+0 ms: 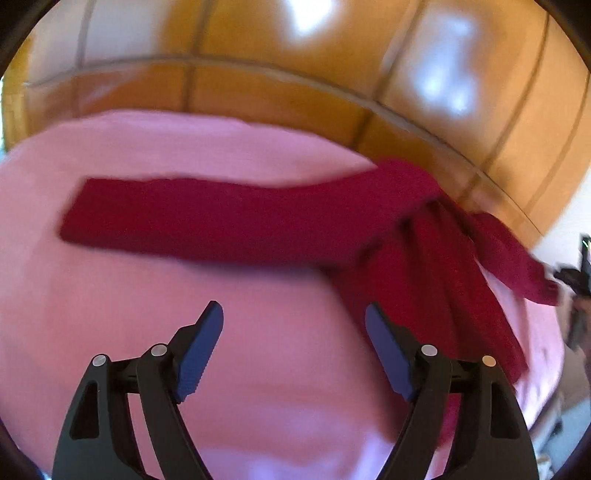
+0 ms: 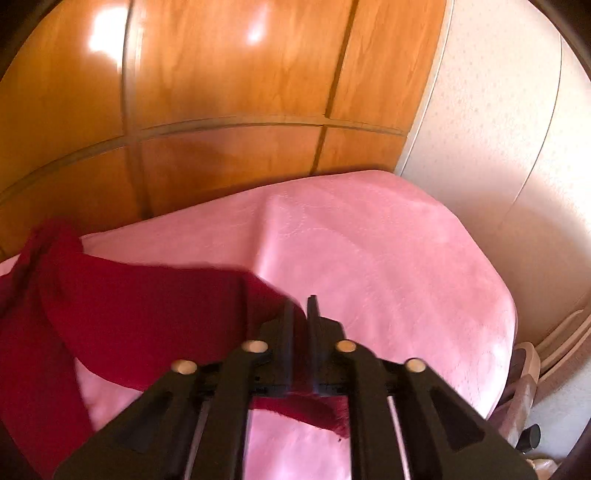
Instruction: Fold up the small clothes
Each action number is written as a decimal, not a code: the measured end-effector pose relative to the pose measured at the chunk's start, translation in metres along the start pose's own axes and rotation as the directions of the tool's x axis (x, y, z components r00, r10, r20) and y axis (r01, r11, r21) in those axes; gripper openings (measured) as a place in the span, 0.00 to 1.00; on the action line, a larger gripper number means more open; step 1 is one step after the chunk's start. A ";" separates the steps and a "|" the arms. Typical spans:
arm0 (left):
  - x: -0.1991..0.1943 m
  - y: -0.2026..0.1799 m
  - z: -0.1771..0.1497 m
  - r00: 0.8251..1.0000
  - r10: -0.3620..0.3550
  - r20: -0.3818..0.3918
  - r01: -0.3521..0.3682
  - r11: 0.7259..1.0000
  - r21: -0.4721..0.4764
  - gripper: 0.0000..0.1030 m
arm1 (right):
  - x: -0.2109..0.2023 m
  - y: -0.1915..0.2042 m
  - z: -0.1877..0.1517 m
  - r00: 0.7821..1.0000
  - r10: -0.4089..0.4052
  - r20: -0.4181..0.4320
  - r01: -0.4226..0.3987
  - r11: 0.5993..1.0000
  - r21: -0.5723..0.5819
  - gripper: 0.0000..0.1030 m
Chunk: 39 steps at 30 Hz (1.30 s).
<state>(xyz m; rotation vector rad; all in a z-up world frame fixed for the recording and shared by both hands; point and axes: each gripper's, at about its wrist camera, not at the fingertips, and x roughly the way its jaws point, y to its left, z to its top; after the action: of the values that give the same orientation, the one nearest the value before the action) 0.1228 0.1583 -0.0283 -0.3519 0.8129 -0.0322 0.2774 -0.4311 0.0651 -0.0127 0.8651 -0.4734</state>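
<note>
Crimson knit fabric runs between the near-closed black fingers of the right gripper [image 2: 300,306], which is clamped on one end of a long dark-red knitted garment [image 2: 140,299], its raw edge trailing out beneath the jaws. Seen from the other wrist, the left gripper [image 1: 293,314], with blue ribbed pads [image 1: 201,354], stands wide apart and holds nothing, hovering over bare pink quilted bedcover [image 1: 258,369] just short of the cloth. Beyond it the garment lies across the cover in a flat, straight band to the left, bunching into loose folds at the right, where the pinched end lifts off the surface. It looks light, soft and limp, likely to sag and stretch wherever it is unsupported, so the flat free end at far left seems the sensible place for a second hold. Glossy orange-brown wooden panelling [image 1: 258,33] closes the background.
</note>
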 end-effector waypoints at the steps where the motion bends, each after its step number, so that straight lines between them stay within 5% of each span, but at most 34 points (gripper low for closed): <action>1: 0.006 -0.008 -0.004 0.999 -0.032 -0.026 0.032 0.999 -0.003 0.75 | -0.002 -0.003 -0.002 1.000 0.008 0.008 -0.008 1.000 0.006 0.71; 5: 0.017 -0.029 -0.016 0.990 -0.103 -0.091 0.103 0.995 -0.014 0.70 | -0.025 0.003 -0.038 0.981 0.195 -0.012 -0.195 0.981 0.001 0.73; 8: 0.028 -0.041 -0.022 0.978 -0.155 -0.143 0.151 0.988 -0.039 0.64 | -0.040 0.018 -0.080 0.914 0.393 -0.102 -0.397 0.917 -0.028 0.74; 11: 0.037 -0.053 -0.031 0.965 -0.195 -0.173 0.188 0.980 -0.058 0.64 | -0.043 0.038 -0.121 0.834 0.508 -0.214 -0.525 0.850 -0.028 0.74; 13: 0.049 -0.062 -0.030 0.960 -0.203 -0.192 0.197 0.979 -0.050 0.48 | -0.044 0.054 -0.144 0.798 0.540 -0.269 -0.568 0.822 -0.036 0.72; 15: 0.056 -0.067 -0.032 0.958 -0.201 -0.205 0.200 0.979 -0.025 0.31 | -0.040 0.071 -0.164 0.797 0.510 -0.324 -0.560 0.825 -0.080 0.67; 17: 0.063 -0.069 -0.032 0.954 -0.209 -0.217 0.212 0.977 -0.007 0.14 | -0.047 0.083 -0.178 0.814 0.481 -0.327 -0.539 0.834 -0.117 0.51; 18: 0.062 -0.069 -0.030 0.953 -0.212 -0.218 0.216 0.976 -0.006 0.09 | -0.049 0.083 -0.178 0.811 0.489 -0.321 -0.549 0.826 -0.130 0.39; 19: 0.060 -0.070 -0.026 0.953 -0.215 -0.213 0.220 0.976 -0.002 0.08 | -0.053 0.083 -0.176 0.794 0.509 -0.332 -0.573 0.809 -0.131 0.07; 22: 0.047 -0.068 -0.012 0.959 -0.213 -0.187 0.222 0.975 0.029 0.08 | -0.084 0.080 -0.167 0.801 0.529 -0.281 -0.584 0.793 -0.171 0.07; 30: -0.011 -0.027 0.014 0.948 -0.276 -0.159 0.281 0.960 0.010 0.07 | -0.168 0.018 -0.161 0.759 0.629 -0.169 -0.651 0.737 -0.182 0.07; 33: -0.032 -0.023 -0.010 0.936 -0.293 -0.196 0.302 0.953 0.019 0.07 | -0.178 0.029 -0.175 0.773 0.603 -0.198 -0.634 0.744 -0.210 0.07; 39: -0.023 -0.022 -0.077 0.921 -0.264 -0.286 0.274 0.962 -0.003 0.09 | -0.133 0.039 -0.237 0.786 0.493 -0.373 -0.577 0.801 -0.157 0.07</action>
<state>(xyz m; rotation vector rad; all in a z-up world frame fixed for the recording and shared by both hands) 0.0539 0.1190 -0.0535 -0.4281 1.0424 -0.3626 0.0452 -0.3002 -0.0004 0.0690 1.1920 0.1987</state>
